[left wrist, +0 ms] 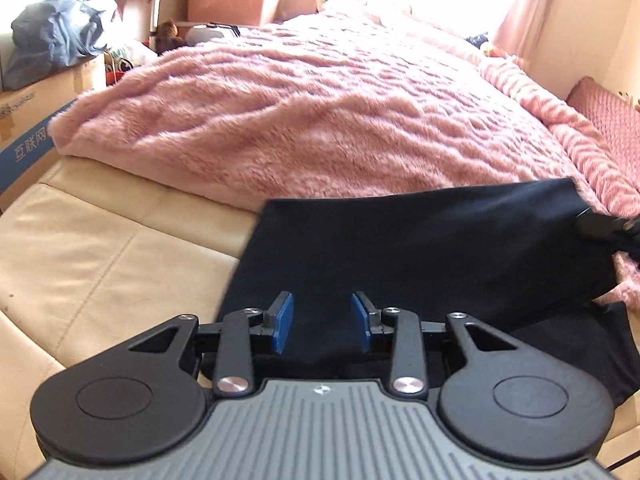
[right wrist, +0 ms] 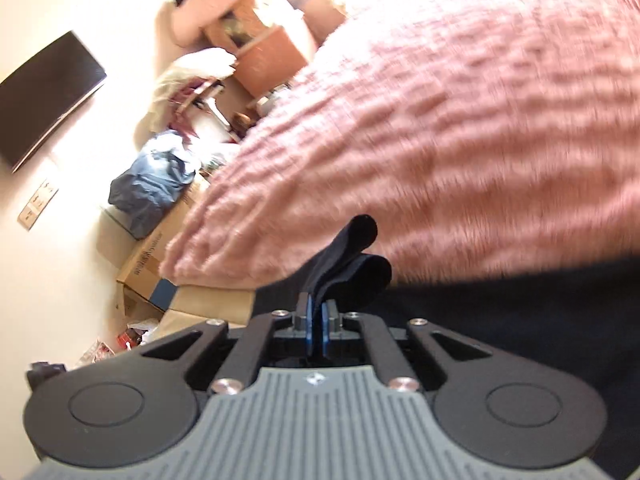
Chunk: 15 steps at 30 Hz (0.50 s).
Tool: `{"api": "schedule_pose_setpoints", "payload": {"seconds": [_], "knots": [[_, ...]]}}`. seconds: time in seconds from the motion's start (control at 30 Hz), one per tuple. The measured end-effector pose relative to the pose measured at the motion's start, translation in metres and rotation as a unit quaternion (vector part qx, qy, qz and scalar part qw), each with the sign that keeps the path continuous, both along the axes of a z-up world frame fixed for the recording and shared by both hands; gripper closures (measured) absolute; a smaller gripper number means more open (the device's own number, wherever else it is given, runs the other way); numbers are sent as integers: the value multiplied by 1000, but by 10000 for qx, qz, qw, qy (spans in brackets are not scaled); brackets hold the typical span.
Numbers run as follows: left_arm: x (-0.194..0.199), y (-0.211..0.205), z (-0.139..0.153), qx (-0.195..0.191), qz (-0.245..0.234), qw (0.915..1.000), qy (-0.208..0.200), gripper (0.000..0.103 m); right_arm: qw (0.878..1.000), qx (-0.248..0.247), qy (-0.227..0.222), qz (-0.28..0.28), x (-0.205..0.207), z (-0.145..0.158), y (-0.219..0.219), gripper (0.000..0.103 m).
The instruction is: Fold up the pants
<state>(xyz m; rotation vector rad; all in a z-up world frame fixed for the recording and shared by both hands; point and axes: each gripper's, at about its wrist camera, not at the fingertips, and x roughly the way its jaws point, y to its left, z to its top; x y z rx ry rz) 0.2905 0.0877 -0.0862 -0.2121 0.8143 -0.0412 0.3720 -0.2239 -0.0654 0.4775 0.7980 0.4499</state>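
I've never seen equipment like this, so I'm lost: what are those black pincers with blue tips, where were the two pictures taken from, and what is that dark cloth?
There is no robot: a person holds a two-fingered gripper in each hand, each carrying a wide-angle camera that looks along its fingers. One picture comes from the left gripper, the other from the right gripper. Dark pants lie partly on a cream cushion and partly on a fluffy pink blanket. The left gripper is open above the pants, holding nothing. The right gripper is shut on a bunched edge of the pants.
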Motion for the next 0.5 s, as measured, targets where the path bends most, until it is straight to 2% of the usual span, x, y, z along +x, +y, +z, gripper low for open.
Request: {"api": "schedule_pose_setpoints", "payload": {"seconds": [0.1, 0.27, 0.5], "knots": [[-5, 3, 11, -63, 57, 9999, -127, 63, 9988, -295, -375, 134, -11, 41, -15, 103], [-9, -10, 18, -169, -54, 9996, -227, 63, 9966, -652, -451, 207, -24, 86, -69, 103], [-1, -46, 6, -104, -378, 9992, -106, 63, 9932, -1155, -125, -115, -28, 105, -180, 103]]}}
